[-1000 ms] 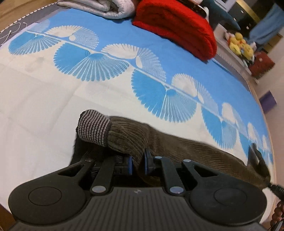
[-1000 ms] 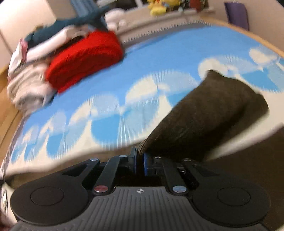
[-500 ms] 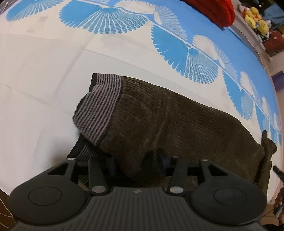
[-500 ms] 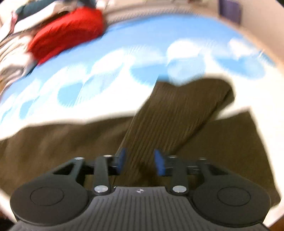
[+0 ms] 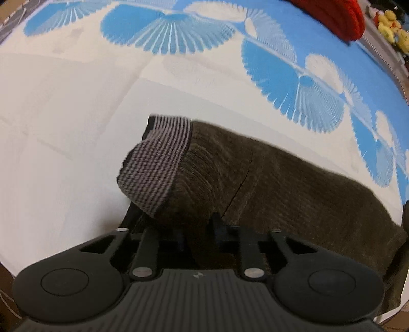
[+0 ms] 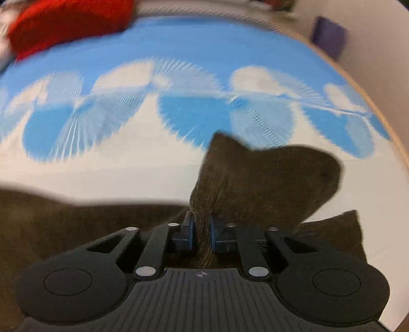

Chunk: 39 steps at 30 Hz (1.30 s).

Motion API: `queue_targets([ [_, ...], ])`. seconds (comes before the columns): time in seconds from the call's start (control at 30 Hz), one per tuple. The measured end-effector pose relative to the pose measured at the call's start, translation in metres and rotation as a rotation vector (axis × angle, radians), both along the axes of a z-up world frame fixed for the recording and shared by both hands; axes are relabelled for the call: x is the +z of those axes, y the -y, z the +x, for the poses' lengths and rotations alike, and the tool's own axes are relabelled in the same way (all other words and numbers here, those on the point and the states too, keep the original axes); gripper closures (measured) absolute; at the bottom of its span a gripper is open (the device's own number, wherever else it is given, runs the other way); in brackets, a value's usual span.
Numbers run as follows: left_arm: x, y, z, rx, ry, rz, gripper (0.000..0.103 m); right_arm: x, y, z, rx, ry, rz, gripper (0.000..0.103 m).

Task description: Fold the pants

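Pinching the brown corduroy pants (image 5: pixel 294 184) again, both jaw pairs have just closed: the left hand-held gripper (image 5: pixel 198 229) clamps cloth beside the striped waistband (image 5: pixel 156 166), the right hand-held gripper (image 6: pixel 202 229) nips a raised fold. The pants lie on the blue-and-white bed cover (image 5: pixel 76 115). Lifting both ends evenly should keep edges aligned. A red blanket (image 6: pixel 66 23) sits well apart.

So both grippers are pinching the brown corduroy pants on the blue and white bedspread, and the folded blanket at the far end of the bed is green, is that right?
Not quite: the folded blanket is red, not green, as the left wrist view shows. The rest holds: the left gripper and the right gripper have just closed on the brown corduroy pants, which lie on the blue and white bedspread.
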<state>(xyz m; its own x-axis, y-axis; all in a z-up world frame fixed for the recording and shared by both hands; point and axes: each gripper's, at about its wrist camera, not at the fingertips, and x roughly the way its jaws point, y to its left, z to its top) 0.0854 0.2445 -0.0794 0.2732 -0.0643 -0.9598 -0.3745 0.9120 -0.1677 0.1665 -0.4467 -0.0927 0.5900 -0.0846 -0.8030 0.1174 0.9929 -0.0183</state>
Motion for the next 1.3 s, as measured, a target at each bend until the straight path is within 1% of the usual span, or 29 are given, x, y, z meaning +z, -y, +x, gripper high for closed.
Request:
queue_targets([
  [0.03, 0.005, -0.001, 0.000, 0.011, 0.025, -0.006, 0.088, 0.010, 0.008, -0.006, -0.031, 0.040, 0.031, 0.093],
  [0.1, 0.020, -0.001, -0.003, 0.026, 0.100, -0.010, 0.090, 0.038, 0.038, -0.024, -0.147, 0.161, 0.152, 0.093],
  [0.17, 0.037, -0.003, -0.009, 0.034, 0.192, -0.007, 0.090, 0.066, 0.072, -0.055, -0.271, 0.296, 0.283, 0.093],
  [0.2, 0.044, -0.005, -0.013, 0.043, 0.221, -0.021, 0.090, 0.075, 0.085, -0.073, -0.312, 0.350, 0.319, 0.093],
  [0.27, 0.050, -0.007, -0.023, 0.047, 0.255, -0.083, 0.090, 0.087, 0.102, -0.111, -0.353, 0.403, 0.352, 0.093],
  [0.3, 0.052, -0.005, -0.027, 0.034, 0.252, -0.081, 0.090, 0.086, 0.108, -0.128, -0.353, 0.402, 0.368, 0.093],
  [0.33, 0.051, -0.002, -0.032, 0.000, 0.233, -0.057, 0.090, 0.083, 0.114, -0.144, -0.355, 0.382, 0.381, 0.093],
  [0.37, 0.047, 0.001, -0.035, -0.034, 0.204, -0.030, 0.090, 0.074, 0.120, -0.158, -0.363, 0.332, 0.402, 0.093],
  [0.4, 0.041, 0.004, -0.037, -0.069, 0.161, -0.003, 0.090, 0.060, 0.128, -0.166, -0.376, 0.250, 0.443, 0.093],
  [0.43, 0.031, 0.006, -0.039, -0.112, 0.102, 0.018, 0.090, 0.040, 0.136, -0.171, -0.385, 0.141, 0.493, 0.093],
  [0.5, 0.017, 0.008, -0.044, -0.171, 0.034, 0.010, 0.089, -0.006, 0.153, -0.184, -0.444, -0.076, 0.543, 0.092],
  [0.53, 0.013, 0.009, -0.044, -0.193, 0.017, 0.008, 0.088, -0.021, 0.163, -0.190, -0.488, -0.133, 0.546, 0.091],
  [0.57, 0.010, 0.009, -0.044, -0.200, 0.009, 0.010, 0.087, -0.029, 0.174, -0.196, -0.514, -0.133, 0.550, 0.090],
  [0.6, 0.008, 0.007, -0.044, -0.190, 0.004, 0.003, 0.082, -0.032, 0.185, -0.202, -0.529, -0.110, 0.549, 0.090],
  [0.63, 0.007, 0.003, -0.043, -0.163, 0.001, -0.024, 0.079, -0.034, 0.196, -0.206, -0.549, -0.085, 0.549, 0.090],
  [0.7, 0.004, -0.004, -0.042, -0.100, -0.004, -0.069, 0.062, -0.040, 0.218, -0.215, -0.625, -0.035, 0.579, 0.082],
  [0.73, 0.003, -0.007, -0.042, -0.061, -0.008, -0.087, 0.060, -0.046, 0.228, -0.217, -0.666, -0.021, 0.603, 0.073],
  [0.77, 0.001, -0.012, -0.040, -0.034, -0.013, -0.097, 0.058, -0.051, 0.236, -0.218, -0.710, -0.022, 0.631, 0.068],
  [0.87, -0.004, -0.018, -0.037, 0.044, -0.038, -0.111, 0.057, -0.063, 0.250, -0.213, -0.790, -0.019, 0.715, 0.068],
  [0.93, -0.006, -0.026, -0.038, 0.097, -0.054, -0.101, 0.057, -0.066, 0.249, -0.206, -0.808, -0.031, 0.696, 0.068],
  [1.0, -0.006, -0.036, -0.039, 0.146, -0.058, -0.089, 0.053, -0.065, 0.243, -0.203, -0.825, -0.040, 0.667, 0.068],
  [1.03, -0.007, -0.041, -0.040, 0.171, -0.057, -0.089, 0.053, -0.063, 0.240, -0.200, -0.825, -0.034, 0.661, 0.072],
  [1.07, -0.007, -0.045, -0.040, 0.189, -0.053, -0.097, 0.053, -0.062, 0.238, -0.203, -0.822, -0.024, 0.645, 0.083],
  [1.1, -0.006, -0.047, -0.040, 0.193, -0.050, -0.103, 0.054, -0.060, 0.237, -0.202, -0.816, -0.018, 0.626, 0.089],
  [1.13, -0.006, -0.046, -0.039, 0.181, -0.050, -0.100, 0.055, -0.058, 0.236, -0.200, -0.806, -0.011, 0.613, 0.090],
  [1.17, -0.004, -0.043, -0.038, 0.160, -0.047, -0.084, 0.064, -0.054, 0.235, -0.201, -0.793, -0.001, 0.610, 0.091],
  [1.2, -0.002, -0.040, -0.039, 0.140, -0.042, -0.047, 0.073, -0.050, 0.235, -0.199, -0.779, 0.011, 0.603, 0.092],
  [1.27, 0.005, -0.036, -0.039, 0.112, -0.006, -0.024, 0.079, -0.040, 0.233, -0.199, -0.757, 0.056, 0.578, 0.093],
  [1.3, 0.010, -0.034, -0.039, 0.106, 0.019, -0.020, 0.081, -0.032, 0.233, -0.201, -0.748, 0.101, 0.571, 0.093],
])
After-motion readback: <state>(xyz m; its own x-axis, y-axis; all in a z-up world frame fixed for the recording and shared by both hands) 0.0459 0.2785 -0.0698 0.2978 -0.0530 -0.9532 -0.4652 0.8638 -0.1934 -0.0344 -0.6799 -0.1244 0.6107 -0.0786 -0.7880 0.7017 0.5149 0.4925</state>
